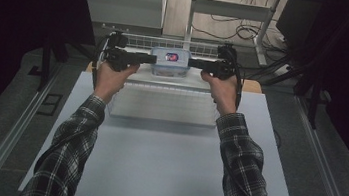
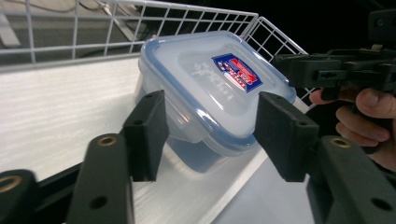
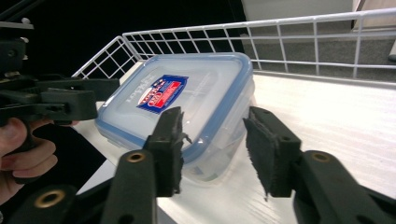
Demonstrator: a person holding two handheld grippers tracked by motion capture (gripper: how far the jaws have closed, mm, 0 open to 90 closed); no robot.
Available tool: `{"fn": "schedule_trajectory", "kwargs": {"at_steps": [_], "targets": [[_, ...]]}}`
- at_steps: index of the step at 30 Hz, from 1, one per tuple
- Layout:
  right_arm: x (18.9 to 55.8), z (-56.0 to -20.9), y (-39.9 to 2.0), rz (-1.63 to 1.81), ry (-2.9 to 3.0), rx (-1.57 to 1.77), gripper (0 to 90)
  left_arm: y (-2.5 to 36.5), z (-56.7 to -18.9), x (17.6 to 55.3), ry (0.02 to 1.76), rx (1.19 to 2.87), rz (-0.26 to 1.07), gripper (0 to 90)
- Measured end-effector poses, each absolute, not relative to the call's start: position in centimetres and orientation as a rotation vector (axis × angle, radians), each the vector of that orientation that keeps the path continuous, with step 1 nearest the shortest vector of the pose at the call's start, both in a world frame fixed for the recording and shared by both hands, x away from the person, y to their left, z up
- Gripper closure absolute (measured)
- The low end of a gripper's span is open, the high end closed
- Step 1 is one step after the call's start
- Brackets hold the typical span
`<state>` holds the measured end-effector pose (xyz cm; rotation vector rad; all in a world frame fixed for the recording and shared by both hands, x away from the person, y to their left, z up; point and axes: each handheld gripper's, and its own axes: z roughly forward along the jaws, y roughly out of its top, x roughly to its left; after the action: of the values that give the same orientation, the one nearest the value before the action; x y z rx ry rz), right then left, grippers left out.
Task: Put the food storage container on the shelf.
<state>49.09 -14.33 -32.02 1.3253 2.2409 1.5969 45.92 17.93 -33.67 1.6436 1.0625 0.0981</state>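
A clear plastic food container [image 1: 170, 62] with a blue-rimmed lid and a red and blue label rests on a white slatted shelf [image 1: 164, 84]. My left gripper [image 1: 153, 59] reaches it from the left and my right gripper [image 1: 191, 64] from the right. In the left gripper view the jaws [image 2: 210, 135] straddle the container's [image 2: 210, 79] near corner, pads close beside it without clamping. In the right gripper view the jaws [image 3: 217, 149] stand apart around the container's [image 3: 187, 98] corner, with a gap at the right pad [image 3: 268, 154].
A white wire rail [image 1: 139, 41] fences the shelf's back and sides. The shelf stands at the far end of a white table [image 1: 164, 162]. Each gripper view shows the other gripper [image 2: 303, 70] [image 3: 88, 100] across the container, with a hand behind it. Desk legs and cables lie beyond.
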Motion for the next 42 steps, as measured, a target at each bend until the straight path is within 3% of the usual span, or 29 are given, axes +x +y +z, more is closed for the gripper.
{"fn": "schedule_trajectory", "kwargs": {"at_steps": [15,29,42], "targets": [[48.0,-32.4,-15.1,1.595,2.24,1.199,18.1,17.7,-34.1,43.9,0.971,1.738,0.236,10.1],[46.2,-32.9,-14.8,1.523,2.281,1.074,6.3,18.0,-35.0,41.9,0.913,1.737,0.233,4.4],[44.4,-33.0,-14.7,1.529,2.271,1.022,3.2,17.9,-35.4,39.5,0.864,1.773,0.275,3.3]]}}
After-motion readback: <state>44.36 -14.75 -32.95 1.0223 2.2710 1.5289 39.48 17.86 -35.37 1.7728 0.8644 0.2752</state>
